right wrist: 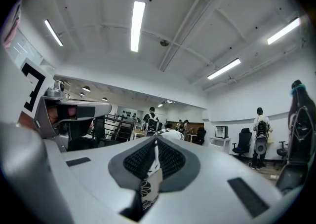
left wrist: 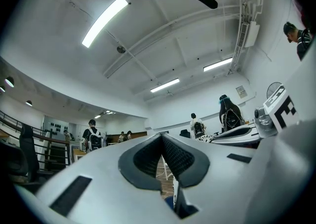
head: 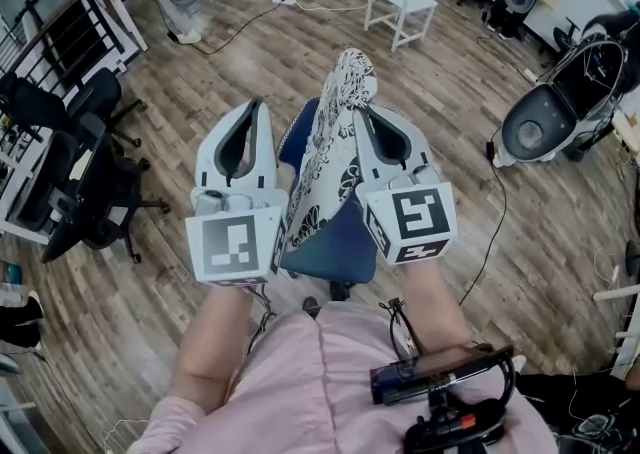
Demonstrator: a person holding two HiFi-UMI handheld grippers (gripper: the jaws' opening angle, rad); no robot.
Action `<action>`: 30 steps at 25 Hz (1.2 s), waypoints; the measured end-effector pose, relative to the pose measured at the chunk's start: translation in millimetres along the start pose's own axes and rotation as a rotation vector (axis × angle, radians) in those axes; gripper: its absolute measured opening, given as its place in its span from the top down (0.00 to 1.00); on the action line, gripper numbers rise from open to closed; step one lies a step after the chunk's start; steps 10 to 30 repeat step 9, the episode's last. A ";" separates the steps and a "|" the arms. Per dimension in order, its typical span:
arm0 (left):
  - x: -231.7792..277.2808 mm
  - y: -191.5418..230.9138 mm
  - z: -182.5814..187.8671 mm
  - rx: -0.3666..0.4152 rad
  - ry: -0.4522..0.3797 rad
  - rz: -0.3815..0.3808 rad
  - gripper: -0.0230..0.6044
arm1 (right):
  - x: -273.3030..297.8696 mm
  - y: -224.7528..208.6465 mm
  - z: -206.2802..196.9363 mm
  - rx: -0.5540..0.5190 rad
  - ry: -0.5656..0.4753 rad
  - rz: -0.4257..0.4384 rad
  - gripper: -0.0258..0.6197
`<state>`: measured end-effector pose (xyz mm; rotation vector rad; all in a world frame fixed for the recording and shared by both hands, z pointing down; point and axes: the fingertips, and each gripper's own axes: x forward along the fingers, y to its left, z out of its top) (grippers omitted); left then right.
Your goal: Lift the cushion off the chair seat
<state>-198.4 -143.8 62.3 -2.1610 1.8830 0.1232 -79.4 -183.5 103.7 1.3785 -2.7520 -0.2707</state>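
The right gripper point(right wrist: 156, 141) has its jaws closed on the edge of the patterned cushion point(head: 338, 132), with fabric pinched between the pads; the cushion stands on edge over the blue chair seat point(head: 340, 242); the left gripper point(left wrist: 162, 136), just beside the cushion at its 9 o'clock, has its jaws together at the tips with nothing between them.

bright, even | ceiling strip lights point(left wrist: 104, 21) overhead, mild glare | soft shadows | fisheye, dark corners in gripper views | left tool point(left wrist: 162, 139) near-blurred
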 end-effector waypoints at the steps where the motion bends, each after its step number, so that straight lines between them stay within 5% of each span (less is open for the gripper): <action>1: 1.0 0.3 -1.3 0.000 0.005 0.001 0.95 | 1.4 0.1 -1.0 0.001 0.003 0.003 0.94; 30: 16.3 -0.7 -2.1 0.007 0.011 0.010 0.95 | 12.2 -9.3 -1.4 0.003 0.007 0.016 0.94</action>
